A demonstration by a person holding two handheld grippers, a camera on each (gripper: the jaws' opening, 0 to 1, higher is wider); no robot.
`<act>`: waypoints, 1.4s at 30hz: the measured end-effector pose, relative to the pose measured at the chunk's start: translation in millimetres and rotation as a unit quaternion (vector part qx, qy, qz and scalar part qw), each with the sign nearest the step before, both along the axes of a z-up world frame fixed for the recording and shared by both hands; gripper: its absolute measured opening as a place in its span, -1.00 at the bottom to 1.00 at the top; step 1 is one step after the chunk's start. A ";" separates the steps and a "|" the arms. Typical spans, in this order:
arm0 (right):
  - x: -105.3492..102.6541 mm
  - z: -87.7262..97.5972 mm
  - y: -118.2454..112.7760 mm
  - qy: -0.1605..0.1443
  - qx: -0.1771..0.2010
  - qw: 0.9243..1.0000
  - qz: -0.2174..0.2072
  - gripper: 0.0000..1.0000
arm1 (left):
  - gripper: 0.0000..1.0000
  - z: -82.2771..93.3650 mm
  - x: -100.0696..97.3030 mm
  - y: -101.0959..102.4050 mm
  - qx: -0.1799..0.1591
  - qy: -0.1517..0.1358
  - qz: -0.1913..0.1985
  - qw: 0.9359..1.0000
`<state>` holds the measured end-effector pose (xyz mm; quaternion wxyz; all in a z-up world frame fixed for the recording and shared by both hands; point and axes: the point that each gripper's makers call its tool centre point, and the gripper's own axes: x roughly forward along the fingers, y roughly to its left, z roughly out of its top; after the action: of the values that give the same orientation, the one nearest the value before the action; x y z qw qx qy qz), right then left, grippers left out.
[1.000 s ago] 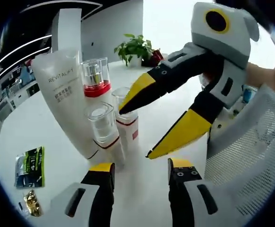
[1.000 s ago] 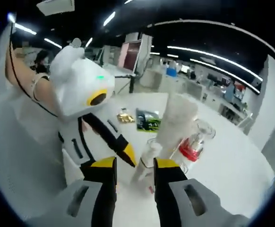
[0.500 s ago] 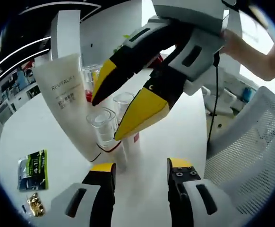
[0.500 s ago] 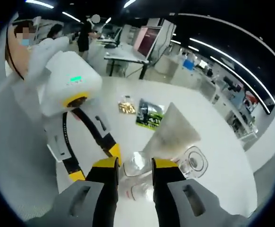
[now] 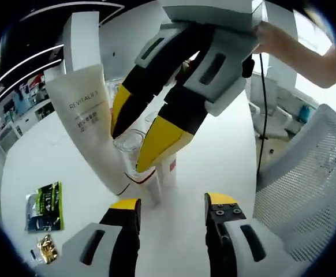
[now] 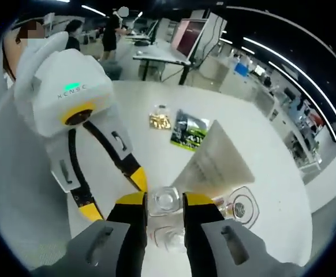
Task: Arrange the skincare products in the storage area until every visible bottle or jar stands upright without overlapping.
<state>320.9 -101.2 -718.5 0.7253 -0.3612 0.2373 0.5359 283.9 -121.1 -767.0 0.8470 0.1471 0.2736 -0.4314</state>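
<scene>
A small bottle with a clear cap [image 5: 130, 140] stands in a tight cluster beside a tall white tube marked REVITALIFT [image 5: 82, 112]. Further clear-capped bottles [image 5: 152, 119] with red bands stand against it. My right gripper [image 5: 127, 149] comes down from above with its yellow-tipped jaws on either side of that cap. In the right gripper view the cap [image 6: 163, 200] fills the gap of the right gripper [image 6: 164, 202], so it is shut on it. The tube [image 6: 214, 161] and another clear cap [image 6: 241, 205] lie just beyond. My left gripper [image 5: 171, 205] hangs open in front of the cluster, seen again as the left gripper [image 6: 113, 193] beside it.
A green snack packet [image 5: 44, 205] and a small gold packet [image 5: 45, 251] lie on the white table [image 5: 35, 156] to the left. A white mesh chair back [image 5: 306, 190] stands close on the right. A person's hand [image 5: 306, 55] holds the right gripper.
My right gripper has swung over the cluster, come down and narrowed around the clear cap. The left gripper has stayed open in much the same place.
</scene>
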 end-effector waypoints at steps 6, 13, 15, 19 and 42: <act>-3.1 3.4 2.5 0.035 0.016 0.999 -0.026 -0.63 | -0.19 2.8 5.4 2.5 0.001 -0.016 0.008 1.000; -7.0 3.7 3.8 0.063 0.028 0.995 -0.072 -0.64 | -0.20 5.0 8.8 2.9 0.007 -0.040 0.014 0.999; -8.0 3.2 3.9 0.072 0.032 0.993 -0.083 -0.64 | -0.21 4.2 10.3 4.5 0.009 -0.043 0.016 0.999; -15.2 5.9 6.8 0.087 0.041 0.991 -0.097 -0.65 | -0.27 2.2 12.1 7.7 0.019 -0.051 0.019 0.998; -41.8 32.8 4.1 0.117 0.092 0.988 -0.049 -0.60 | -0.62 25.9 4.6 0.9 -0.030 -0.046 -0.031 0.998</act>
<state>279.2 -97.1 -685.7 0.7481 -0.2162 0.2875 0.5576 288.5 -120.2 -741.1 0.8492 0.1496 0.2162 -0.4580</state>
